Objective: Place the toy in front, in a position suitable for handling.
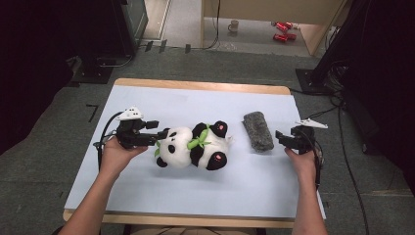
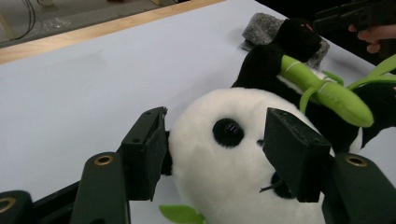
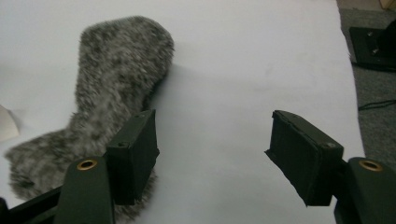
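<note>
A black-and-white panda plush (image 1: 193,146) lies on its back mid-table, hugging a green bamboo stalk (image 2: 327,91). My left gripper (image 1: 160,135) reaches it from the left. In the left gripper view its jaws stand open on either side of the panda's white head (image 2: 219,168), with the fur looking unsqueezed. A grey furry piece (image 1: 258,130) lies to the panda's right. My right gripper (image 1: 278,136) hovers just right of it, open with bare sheet between its pads. In the right gripper view the grey furry piece (image 3: 112,88) runs under the left jaw.
A pale sheet (image 1: 205,191) covers the wooden table (image 1: 195,85), with free room in front and behind the toys. The other hand and its gripper (image 2: 359,16) show beyond the panda. On the floor behind are a mug (image 1: 234,25), red cans (image 1: 282,30) and black stands.
</note>
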